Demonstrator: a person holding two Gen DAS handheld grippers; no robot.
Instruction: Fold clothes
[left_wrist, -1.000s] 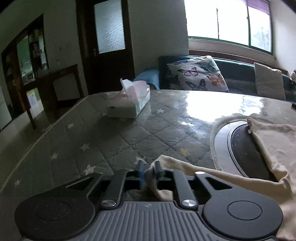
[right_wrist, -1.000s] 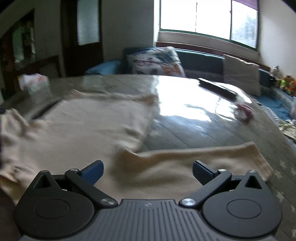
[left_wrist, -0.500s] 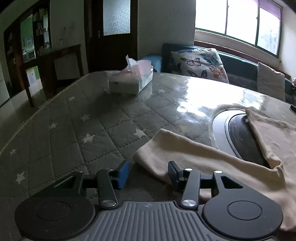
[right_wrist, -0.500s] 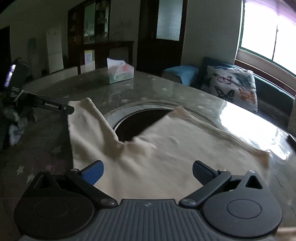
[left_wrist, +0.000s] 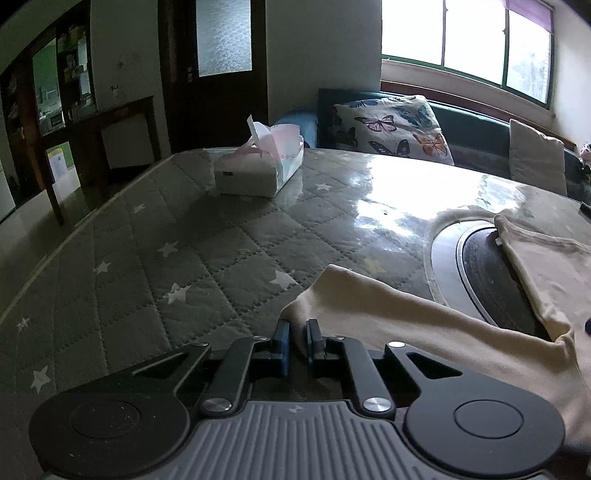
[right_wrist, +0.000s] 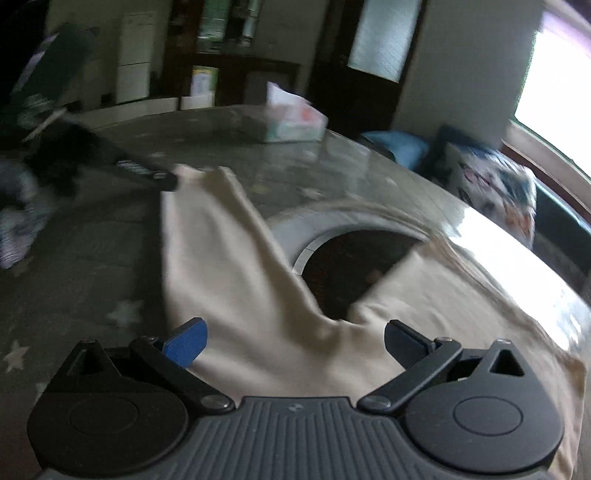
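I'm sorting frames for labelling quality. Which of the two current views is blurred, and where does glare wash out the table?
Right wrist view: motion-smeared throughout, the tissue box and butterfly cushion soft, the window blown out at the right edge. Left wrist view: sharp, but window glare whitens the table beyond the beige garment; fisheye bends the table's edge.

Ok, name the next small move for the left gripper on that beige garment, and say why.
Probably finish the pinch, then lift. The left gripper has its jaws closing, nearly together, with the corner of the beige garment between them. The cloth lies flat on the quilted table cover, and the right gripper hovers open over the garment, holding nothing.
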